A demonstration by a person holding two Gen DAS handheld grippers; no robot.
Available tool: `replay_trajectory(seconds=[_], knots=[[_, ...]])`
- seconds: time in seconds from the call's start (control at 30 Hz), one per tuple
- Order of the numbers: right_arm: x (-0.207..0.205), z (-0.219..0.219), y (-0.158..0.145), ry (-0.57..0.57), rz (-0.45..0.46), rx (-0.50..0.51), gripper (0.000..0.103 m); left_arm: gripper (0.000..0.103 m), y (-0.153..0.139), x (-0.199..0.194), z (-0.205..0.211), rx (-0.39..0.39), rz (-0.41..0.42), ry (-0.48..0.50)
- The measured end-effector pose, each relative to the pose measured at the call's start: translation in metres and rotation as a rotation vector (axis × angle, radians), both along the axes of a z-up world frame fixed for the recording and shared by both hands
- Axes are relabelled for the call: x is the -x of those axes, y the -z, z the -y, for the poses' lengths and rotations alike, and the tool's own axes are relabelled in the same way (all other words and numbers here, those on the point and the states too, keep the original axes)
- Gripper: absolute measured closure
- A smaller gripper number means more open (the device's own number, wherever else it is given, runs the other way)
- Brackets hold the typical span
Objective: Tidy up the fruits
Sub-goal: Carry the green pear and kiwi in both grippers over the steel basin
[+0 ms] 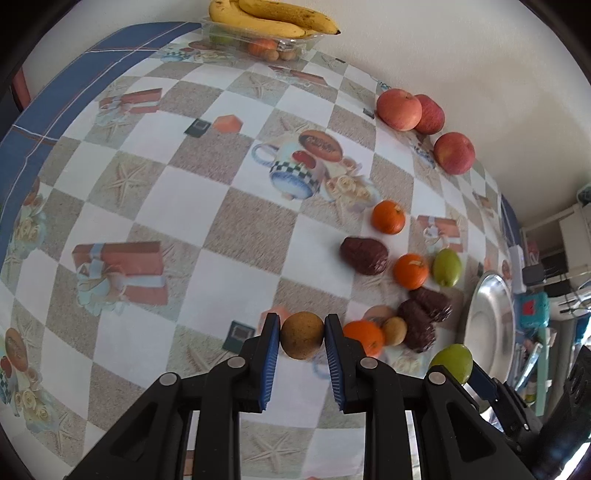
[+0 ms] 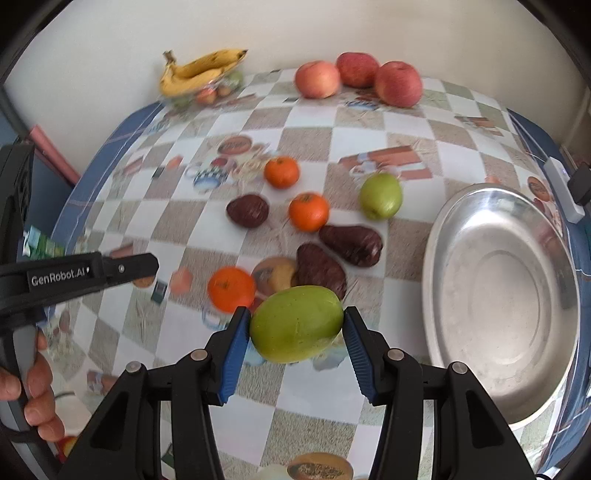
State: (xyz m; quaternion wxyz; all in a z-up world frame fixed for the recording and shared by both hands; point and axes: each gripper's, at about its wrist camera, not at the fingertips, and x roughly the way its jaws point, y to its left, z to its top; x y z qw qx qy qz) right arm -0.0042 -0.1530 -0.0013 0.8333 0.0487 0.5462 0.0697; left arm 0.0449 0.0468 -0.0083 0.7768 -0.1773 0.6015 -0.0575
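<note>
Left wrist view: the left tongs (image 1: pixel 302 334) are closed on a brown fruit (image 1: pixel 302 335), both blue pads touching its sides, above the checked table (image 1: pixel 184 192). Just right of it lie an orange (image 1: pixel 364 336), a smaller brown fruit (image 1: pixel 394 331) and dark red fruits (image 1: pixel 419 321). Three apples (image 1: pixel 399 109) sit near the wall, and bananas (image 1: pixel 273 16) top a clear tray (image 1: pixel 295 42) at the far edge. A steel bowl (image 1: pixel 489 328) stands at the right.

Right wrist view: the right tongs (image 2: pixel 295 325) are closed on a green fruit (image 2: pixel 296 323), pads against both ends, above the table just left of the steel bowl (image 2: pixel 502 295). A second green fruit (image 2: pixel 381 196) lies beyond, among oranges (image 2: pixel 308 211) and dark red fruits (image 2: pixel 351 240). The left tongs' arm (image 2: pixel 92 273) reaches in from the left.
</note>
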Motion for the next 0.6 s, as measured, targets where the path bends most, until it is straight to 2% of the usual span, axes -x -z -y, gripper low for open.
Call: replay_trajectory(seconds=[0.33,0.6], knots=[[-0.042,0.039,-0.028,0.182,0.074,-0.054,0.05,0.077,-0.01,-0.047,0.038,0.019,0.014,-0.02],[-0.064,0.078,-0.026,0.287,0.082,-0.076,0.05,0.077,-0.006,-0.073,0.087,0.04,0.031,0.018]])
